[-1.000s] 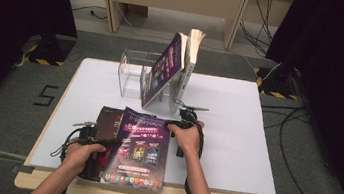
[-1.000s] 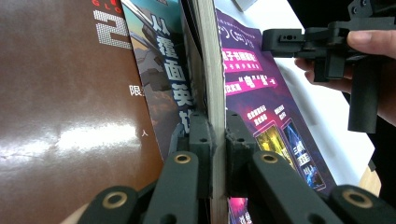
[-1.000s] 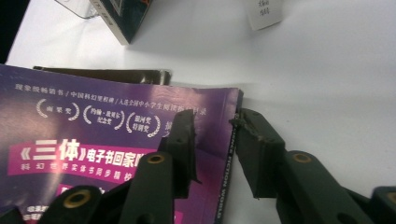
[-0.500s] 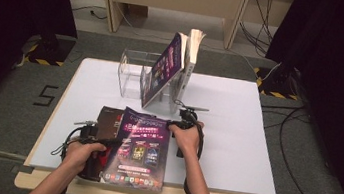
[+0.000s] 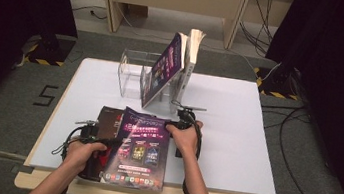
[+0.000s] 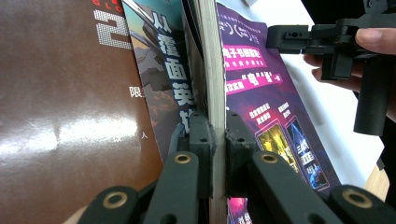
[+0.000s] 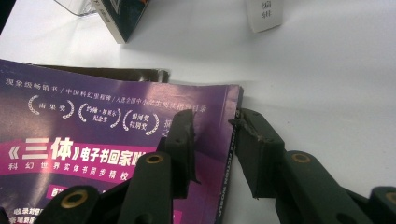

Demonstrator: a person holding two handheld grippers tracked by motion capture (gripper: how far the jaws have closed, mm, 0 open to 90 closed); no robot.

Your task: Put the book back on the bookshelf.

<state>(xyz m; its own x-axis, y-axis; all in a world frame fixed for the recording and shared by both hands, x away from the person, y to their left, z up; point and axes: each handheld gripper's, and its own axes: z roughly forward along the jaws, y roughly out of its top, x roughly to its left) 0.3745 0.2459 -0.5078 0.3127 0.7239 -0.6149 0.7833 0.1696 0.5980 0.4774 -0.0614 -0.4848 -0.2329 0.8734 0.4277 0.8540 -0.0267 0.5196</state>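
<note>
The left tongs [image 6: 214, 140] are clenched on the edge of a thick purple-covered paperback magazine [image 5: 141, 146], their black pads squeezing the block of pages from both sides, which looks like a way to anchor the near left part of it while the other hand works. That magazine lies on the white bench [image 5: 235, 135] at its near edge, resting partly over a glossy brown-covered book [image 5: 108, 118] that pokes out to its left. The right tongs [image 7: 212, 140] sit at the magazine's far right corner with the jaws straddling the spine edge; they have just been opening, and in the right gripper view neither pad presses on the cover, so they are released with the corner between them (perhaps resetting for a better bite, though that is only my reading). Farther back on the bench, a clear acrylic book stand [image 5: 130, 74] holds a second purple-covered magazine [image 5: 163, 68] leaning at a tilt beside a pale, thick upright book [image 5: 193, 54]. That row suggests the flat magazine is meant to be lifted and stood there, which would explain a grip at two opposite edges to keep the floppy pages from sagging.
</note>
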